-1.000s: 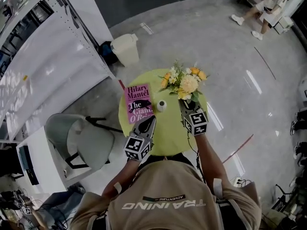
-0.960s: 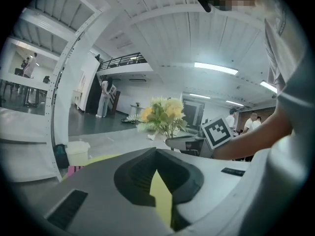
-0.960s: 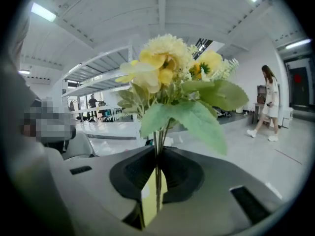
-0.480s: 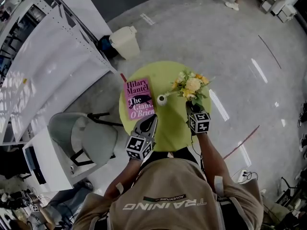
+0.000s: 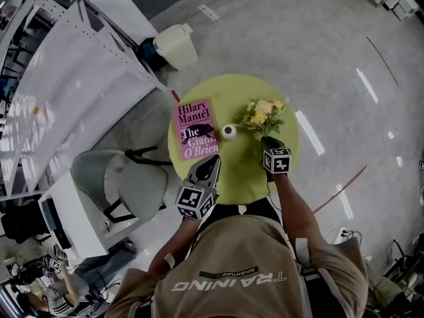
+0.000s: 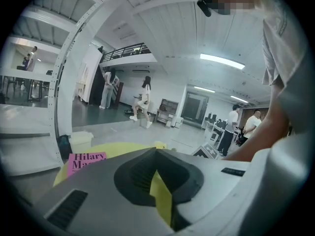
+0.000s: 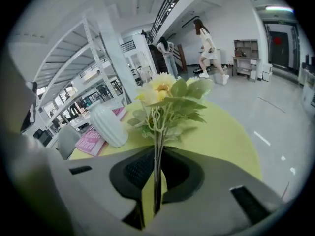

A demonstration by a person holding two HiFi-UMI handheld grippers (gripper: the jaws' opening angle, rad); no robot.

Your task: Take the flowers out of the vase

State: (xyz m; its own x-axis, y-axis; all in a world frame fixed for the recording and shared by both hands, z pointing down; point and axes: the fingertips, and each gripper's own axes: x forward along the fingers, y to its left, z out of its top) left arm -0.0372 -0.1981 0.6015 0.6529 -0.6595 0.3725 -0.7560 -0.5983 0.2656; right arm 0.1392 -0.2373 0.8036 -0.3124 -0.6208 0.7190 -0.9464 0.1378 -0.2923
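A bunch of yellow and white flowers (image 5: 262, 114) is out of the small white ribbed vase (image 5: 229, 132) and hangs over the round green table (image 5: 252, 174), just right of the vase. My right gripper (image 5: 269, 142) is shut on the flower stems. In the right gripper view the stems (image 7: 157, 156) run up between the dark pads to the blooms (image 7: 165, 92), with the vase (image 7: 109, 124) standing upright to the left. My left gripper (image 5: 209, 165) hovers over the table's near edge, shut with nothing in it (image 6: 158, 178).
A pink book (image 5: 196, 130) lies on the table left of the vase. A grey chair (image 5: 122, 184) stands at the table's left, a cream bin (image 5: 175, 45) behind it, and white shelving (image 5: 59, 91) further left. People stand far off in the hall.
My right gripper has sunk toward the table with the flowers in it and tipped further down. The left gripper has dropped only slightly.
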